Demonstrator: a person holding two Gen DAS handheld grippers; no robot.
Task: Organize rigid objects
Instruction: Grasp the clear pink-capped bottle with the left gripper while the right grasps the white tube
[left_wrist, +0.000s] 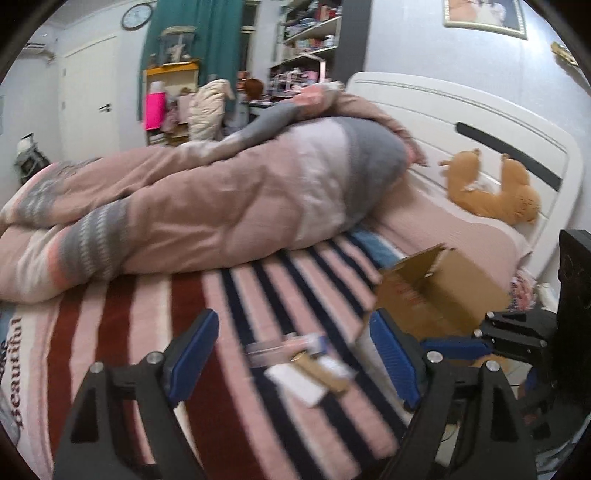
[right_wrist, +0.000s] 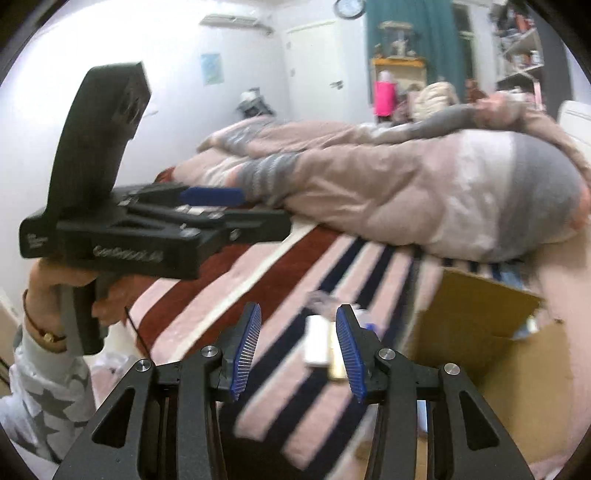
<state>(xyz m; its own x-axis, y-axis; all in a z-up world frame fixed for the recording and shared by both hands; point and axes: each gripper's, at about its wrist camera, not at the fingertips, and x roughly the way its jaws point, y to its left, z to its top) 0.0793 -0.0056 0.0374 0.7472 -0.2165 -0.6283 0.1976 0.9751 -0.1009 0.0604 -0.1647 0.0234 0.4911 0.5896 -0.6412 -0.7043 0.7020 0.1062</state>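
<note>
Small rigid items lie on the striped bed cover: a white flat box (left_wrist: 295, 384), a tan card piece (left_wrist: 325, 373) and a clear plastic pack (left_wrist: 284, 345). In the right wrist view the white box (right_wrist: 317, 341) and a gold item (right_wrist: 337, 363) lie just ahead. An open cardboard box (left_wrist: 439, 291) stands on the bed at the right; it also shows in the right wrist view (right_wrist: 487, 332). My left gripper (left_wrist: 295, 354) is open and empty above the items. My right gripper (right_wrist: 297, 350) is open and empty, just short of the white box.
A bunched pink and grey duvet (left_wrist: 221, 199) fills the far half of the bed. An orange plush toy (left_wrist: 495, 188) lies against the white headboard (left_wrist: 461, 114). The left hand-held gripper (right_wrist: 147, 229) shows at the left of the right wrist view.
</note>
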